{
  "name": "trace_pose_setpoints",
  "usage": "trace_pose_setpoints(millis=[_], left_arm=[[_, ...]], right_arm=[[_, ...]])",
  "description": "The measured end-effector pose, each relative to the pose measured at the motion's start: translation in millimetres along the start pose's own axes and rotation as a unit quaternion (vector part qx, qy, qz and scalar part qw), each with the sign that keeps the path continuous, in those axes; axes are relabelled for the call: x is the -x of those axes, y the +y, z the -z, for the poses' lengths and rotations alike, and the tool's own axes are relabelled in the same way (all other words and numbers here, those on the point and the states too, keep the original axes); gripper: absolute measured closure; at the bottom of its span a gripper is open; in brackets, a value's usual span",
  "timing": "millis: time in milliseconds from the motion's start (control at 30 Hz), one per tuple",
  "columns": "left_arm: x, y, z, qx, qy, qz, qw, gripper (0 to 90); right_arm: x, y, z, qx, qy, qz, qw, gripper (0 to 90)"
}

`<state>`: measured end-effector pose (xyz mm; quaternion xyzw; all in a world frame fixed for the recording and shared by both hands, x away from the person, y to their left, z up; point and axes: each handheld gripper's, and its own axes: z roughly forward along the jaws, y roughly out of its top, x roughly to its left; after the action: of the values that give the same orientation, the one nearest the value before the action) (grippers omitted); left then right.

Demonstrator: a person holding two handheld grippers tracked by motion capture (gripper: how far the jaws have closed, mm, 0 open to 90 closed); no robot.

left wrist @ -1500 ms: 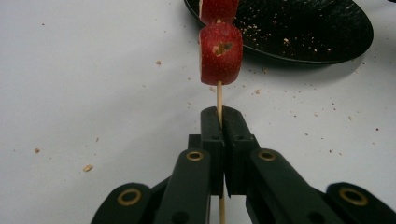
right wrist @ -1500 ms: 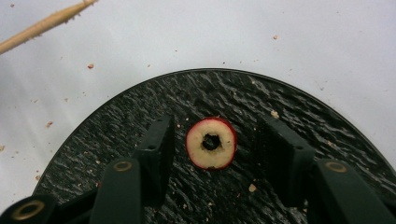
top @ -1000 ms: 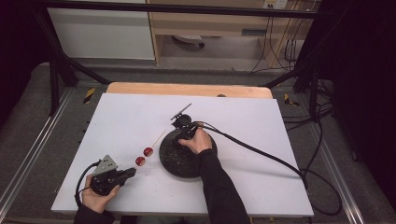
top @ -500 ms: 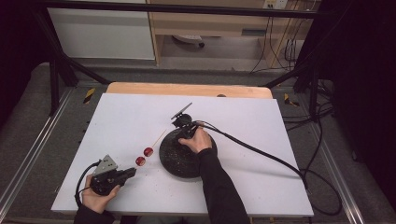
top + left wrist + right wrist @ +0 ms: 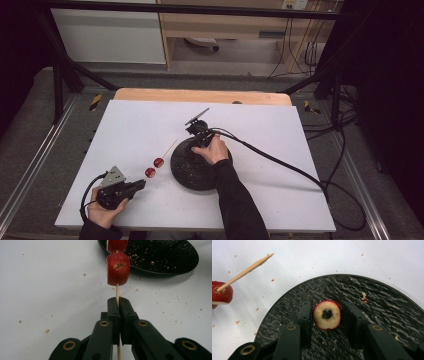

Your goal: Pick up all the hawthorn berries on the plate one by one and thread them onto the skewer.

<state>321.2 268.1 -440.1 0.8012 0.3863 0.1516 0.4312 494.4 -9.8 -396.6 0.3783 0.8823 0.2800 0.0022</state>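
Note:
My left gripper (image 5: 117, 300) is shut on the lower end of a thin wooden skewer (image 5: 117, 292), near the table's front left (image 5: 141, 184). Two red fruit pieces (image 5: 118, 268) are threaded on the skewer (image 5: 169, 147), which points toward the black round plate (image 5: 187, 172). My right gripper (image 5: 327, 305) stands over the plate (image 5: 374, 297). Its jaws close around a round red-skinned fruit slice (image 5: 327, 315) with a hole through its pale flesh. In the right gripper view the skewer's bare tip (image 5: 247, 270) and one threaded piece (image 5: 220, 295) sit at the left.
The white table top (image 5: 280, 150) carries crumbs around the plate. A thick black cable (image 5: 280, 162) trails from the right gripper across the table to the right. A wooden strip (image 5: 200, 95) runs along the far edge.

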Motion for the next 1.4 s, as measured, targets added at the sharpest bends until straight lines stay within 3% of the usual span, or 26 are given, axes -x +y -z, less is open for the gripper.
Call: trace_pose_setpoints(millis=[133, 367, 467, 633, 800, 900, 1033, 1200, 1267, 1400], left_arm=[[1.7, 0.6, 0.0, 0.004, 0.001, -0.003, 1.0000, 88.0], [3.3, 1.0, 1.6, 0.012, 0.005, -0.004, 0.9999, 88.0], [4.3, 1.1, 0.9, 0.011, 0.005, -0.005, 0.9999, 88.0], [6.2, 1.8, -0.9, 0.012, 0.002, -0.006, 0.9999, 88.0], [8.6, 3.0, -3.3, 0.011, -0.001, -0.009, 0.9999, 88.0], [9.6, 3.6, -3.7, 0.013, -0.002, -0.008, 0.9999, 88.0], [11.2, 4.5, -4.5, 0.016, -0.002, -0.005, 0.9999, 88.0], [14.0, 6.6, -6.9, 0.020, -0.003, -0.004, 0.9998, 88.0], [15.8, 7.7, -8.8, 0.021, -0.003, -0.004, 0.9998, 87.9], [19.5, 9.2, -9.4, 0.026, -0.003, -0.007, 0.9996, 87.9]], right_arm=[[-2.8, -3.8, 10.3, 0.010, -0.003, -0.007, 0.9999, 62.7], [-4.0, -25.4, 27.2, 0.062, 0.016, -0.026, 0.9976, 62.8], [-1.7, -38.6, 33.8, 0.092, 0.028, -0.038, 0.9946, 62.8], [1.3, -58.5, 39.1, 0.145, 0.039, -0.061, 0.9868, 62.8], [0.6, -72.7, 36.3, 0.193, 0.055, -0.088, 0.9757, 62.8], [-1.4, -80.8, 34.7, 0.225, 0.066, -0.101, 0.9669, 62.8], [-4.3, -91.6, 33.7, 0.265, 0.074, -0.125, 0.9534, 62.8], [-7.0, -101.4, 34.3, 0.317, 0.084, -0.149, 0.9330, 62.8], [-8.8, -103.6, 33.7, 0.328, 0.086, -0.155, 0.9280, 62.8], [-10.3, -107.3, 32.5, 0.355, 0.094, -0.170, 0.9144, 62.9]])
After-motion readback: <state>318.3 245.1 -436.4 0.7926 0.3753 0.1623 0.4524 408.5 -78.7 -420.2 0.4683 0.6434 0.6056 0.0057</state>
